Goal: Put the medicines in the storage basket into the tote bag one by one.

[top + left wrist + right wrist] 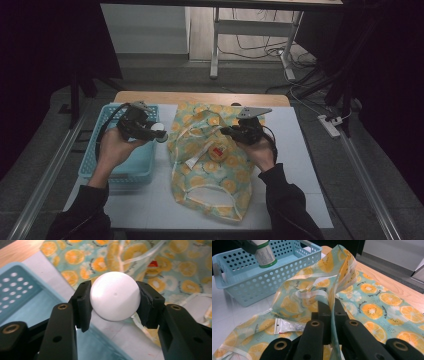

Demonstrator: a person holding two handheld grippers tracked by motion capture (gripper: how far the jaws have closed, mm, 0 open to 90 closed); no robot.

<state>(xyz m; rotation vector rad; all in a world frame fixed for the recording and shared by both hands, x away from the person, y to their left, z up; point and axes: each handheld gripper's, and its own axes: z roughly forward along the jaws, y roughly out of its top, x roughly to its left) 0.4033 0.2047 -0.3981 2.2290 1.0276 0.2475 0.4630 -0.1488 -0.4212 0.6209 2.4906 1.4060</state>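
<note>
Surface: white mat [300,150] over a wooden table [200,97]; grey floor, dark surroundings.
Left gripper [113,302]: clamps white-capped bottle [114,299] beside blue basket [107,172].
Right gripper [331,312]: pinches fruit-print bag [372,307], lifting its edge.
Unclear: bag's contents.

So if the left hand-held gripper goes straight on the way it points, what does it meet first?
Probably the fruit-print bag; the left hand-held gripper, shut on a white bottle, points past the blue basket toward it. Depth is unclear.
</note>
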